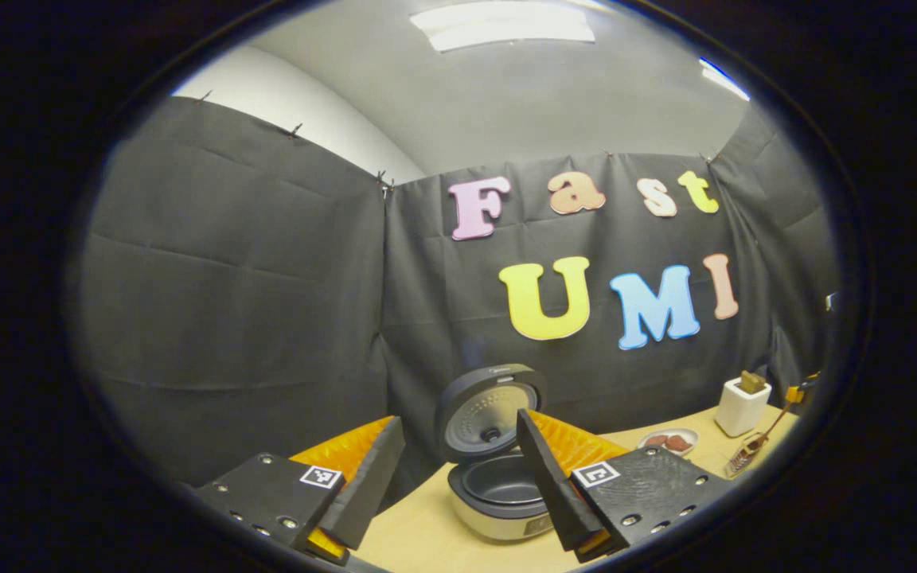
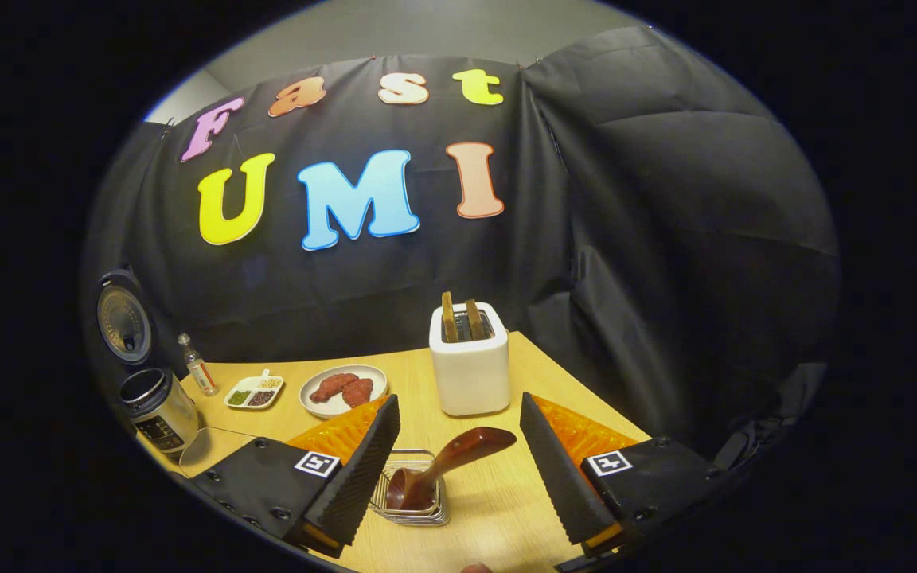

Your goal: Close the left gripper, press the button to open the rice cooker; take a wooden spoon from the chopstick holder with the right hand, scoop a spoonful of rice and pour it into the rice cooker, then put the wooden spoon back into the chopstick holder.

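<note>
- Left gripper (image 1: 458,477): its fingers are standing wide apart, gripping nothing, and hovering just in front of the cooker (image 1: 498,497), which is showing in the gap between them.
- Cooker: it is sitting on the table (image 1: 419,541) with its lid (image 1: 490,410) standing upright and open; the dark inner pot is lying bare.
- In the left gripper view, to the cooker's right, a plate (image 1: 669,440) and a toaster (image 1: 741,406) are standing farther along the table.
- Right gripper (image 2: 458,469): its fingers are also spread wide and are holding nothing.
- Spoon (image 2: 442,469): it is resting bowl-down in the wire holder (image 2: 415,513), handle leaning right, between the right gripper's fingers but touching neither.
- Behind it, left to right: cooker, a bottle (image 2: 197,374), a divided dish (image 2: 254,392), the plate and the toaster.
- Black cloth is walling the booth.
</note>
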`<state>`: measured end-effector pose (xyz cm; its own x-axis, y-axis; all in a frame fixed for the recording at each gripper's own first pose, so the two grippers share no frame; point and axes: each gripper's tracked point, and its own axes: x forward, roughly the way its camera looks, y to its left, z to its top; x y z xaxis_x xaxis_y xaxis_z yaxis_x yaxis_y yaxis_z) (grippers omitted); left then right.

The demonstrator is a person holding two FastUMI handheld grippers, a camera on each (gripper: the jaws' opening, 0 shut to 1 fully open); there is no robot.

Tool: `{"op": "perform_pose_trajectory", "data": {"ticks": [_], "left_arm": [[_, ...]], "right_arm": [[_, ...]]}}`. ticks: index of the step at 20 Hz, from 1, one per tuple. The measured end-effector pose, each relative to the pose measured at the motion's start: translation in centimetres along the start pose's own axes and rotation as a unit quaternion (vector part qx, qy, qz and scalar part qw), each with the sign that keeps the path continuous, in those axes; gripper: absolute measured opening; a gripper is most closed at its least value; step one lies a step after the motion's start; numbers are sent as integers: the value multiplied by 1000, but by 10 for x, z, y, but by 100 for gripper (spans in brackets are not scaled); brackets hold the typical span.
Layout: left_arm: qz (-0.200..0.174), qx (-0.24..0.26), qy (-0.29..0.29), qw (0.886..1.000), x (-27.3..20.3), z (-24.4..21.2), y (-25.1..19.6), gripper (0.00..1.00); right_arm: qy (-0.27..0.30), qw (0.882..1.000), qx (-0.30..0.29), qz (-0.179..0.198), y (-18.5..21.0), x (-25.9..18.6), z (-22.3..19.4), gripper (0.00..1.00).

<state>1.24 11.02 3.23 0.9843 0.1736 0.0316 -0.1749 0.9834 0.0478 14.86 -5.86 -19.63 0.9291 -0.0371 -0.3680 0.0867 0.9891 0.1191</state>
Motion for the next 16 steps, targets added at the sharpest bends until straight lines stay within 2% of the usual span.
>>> {"op": "perform_pose_trajectory", "data": {"ticks": [6, 8, 9, 11, 13, 16], "left_arm": [[12, 9, -1, 1000, -9, 4, 10, 89], [12, 13, -3, 1000, -9, 3, 11, 89], [13, 15, -2, 1000, -10, 2, 12, 89], [14, 17, 2, 1000, -9, 0, 13, 89], [14, 15, 4, 1000, -8, -3, 13, 89], [13, 9, 5, 1000, -4, -5, 15, 89]], "right_arm": [[63, 998, 24, 1, -1, 18, -43, 97], [82, 995, 50, 5, 2, 21, -54, 93], [88, 994, 62, 4, 2, 22, -57, 97], [102, 992, 79, 10, 7, 27, -61, 88], [115, 989, 89, 24, 14, 28, -65, 86], [124, 985, 112, 36, 24, 28, -65, 39]]}}
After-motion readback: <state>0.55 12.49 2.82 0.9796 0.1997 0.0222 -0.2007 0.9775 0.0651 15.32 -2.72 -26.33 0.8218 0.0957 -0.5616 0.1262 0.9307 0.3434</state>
